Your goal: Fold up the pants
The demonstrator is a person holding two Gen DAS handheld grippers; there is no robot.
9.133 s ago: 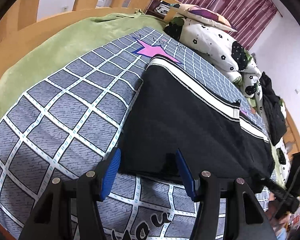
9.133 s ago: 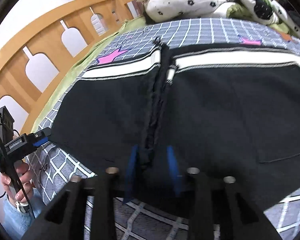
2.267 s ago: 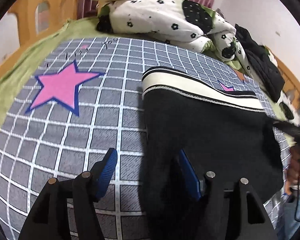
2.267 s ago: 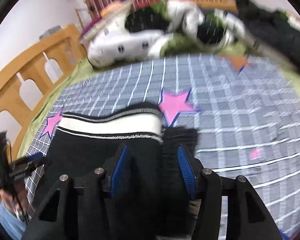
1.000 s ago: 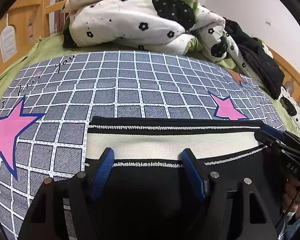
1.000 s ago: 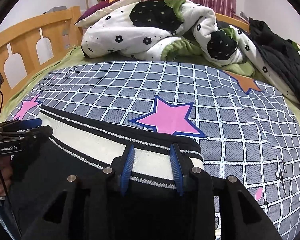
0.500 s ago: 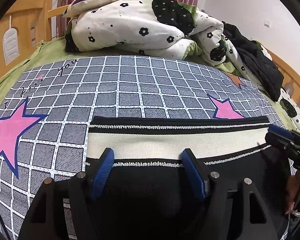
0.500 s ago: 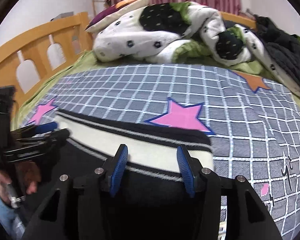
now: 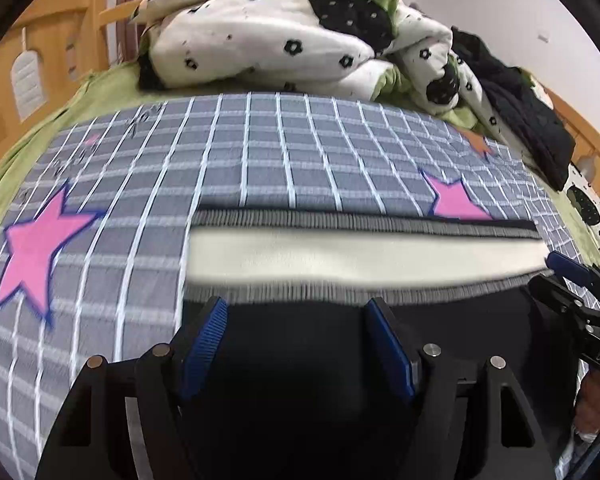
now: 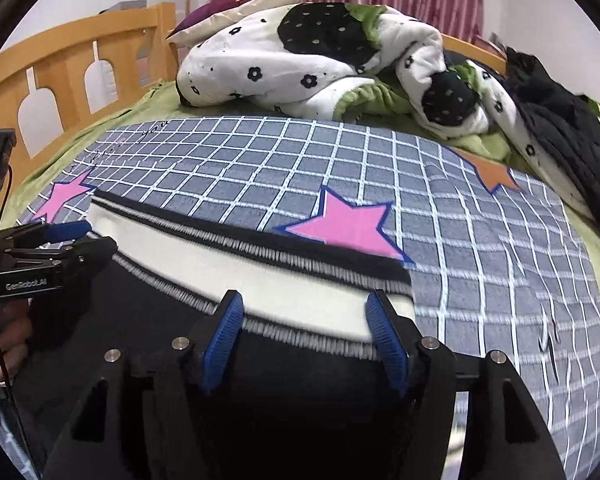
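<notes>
Black pants [image 9: 300,340] with a cream and black striped waistband [image 9: 360,256] lie folded on the grey checked blanket [image 9: 260,160]. My left gripper [image 9: 296,320] is open over the black cloth near the left end of the waistband. My right gripper [image 10: 306,316] is open over the right end of the waistband [image 10: 228,268]. Each gripper shows in the other's view: the right one [image 9: 568,280] at the right edge, the left one [image 10: 60,240] at the left edge. I see no cloth held between either gripper's fingers.
A white flowered quilt [image 10: 320,60] and pillow lie at the head of the bed. A black garment [image 10: 572,128] lies at the right. A wooden bed rail [image 10: 60,76] runs along the left. Pink stars [image 9: 36,248] mark the blanket.
Both grippers have pulled back a little from the waistband. The right gripper's jaws have opened wider and let go of the waistband. The pants lie still.
</notes>
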